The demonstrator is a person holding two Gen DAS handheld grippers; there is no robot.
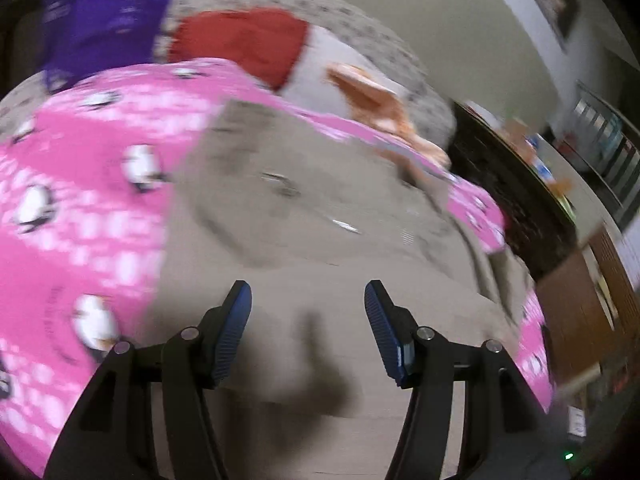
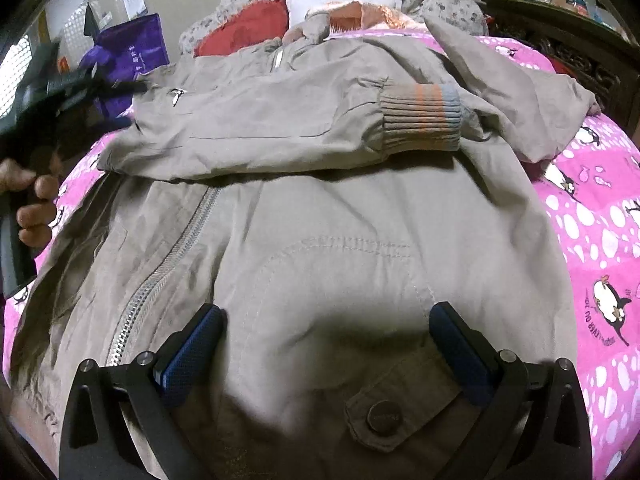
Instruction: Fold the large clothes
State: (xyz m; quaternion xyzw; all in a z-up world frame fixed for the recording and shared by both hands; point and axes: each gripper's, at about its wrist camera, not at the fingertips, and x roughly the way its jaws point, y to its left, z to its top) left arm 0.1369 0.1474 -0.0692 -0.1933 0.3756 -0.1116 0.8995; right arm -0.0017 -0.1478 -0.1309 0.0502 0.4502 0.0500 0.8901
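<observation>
I have the jacket [image 2: 320, 208] spread front-up across the pink penguin bedsheet [image 2: 592, 216], filling the middle of the right wrist view. One sleeve is laid across the chest, its ribbed cuff [image 2: 420, 120] with orange and blue stripes ending right of centre in the upper half of the frame. I read that as the first fold done, which narrows the body before it is doubled over. The zipper [image 2: 168, 264] runs down the lower left, and a buttoned pocket flap [image 2: 396, 408] sits at the bottom centre, so the hem is nearest me.

My right claw [image 2: 324, 344] hovers low over the hem region with its jaws spread wide. Nothing lies between the blue pads [image 2: 192, 352], and I cannot tell whether they brush the cloth. From here I judge it is placed to take the hem by the pocket.

The left wrist view is smeared with motion blur. The left claw [image 1: 308, 332] is also wide open and empty, above the grey fabric in the lower middle of the frame. At the left edge of the right view my left hand [image 2: 34, 204] grips its handle, out beyond the jacket's side.

Pillows, red [image 2: 244, 28] and white [image 2: 340, 4], lie at the top.
</observation>
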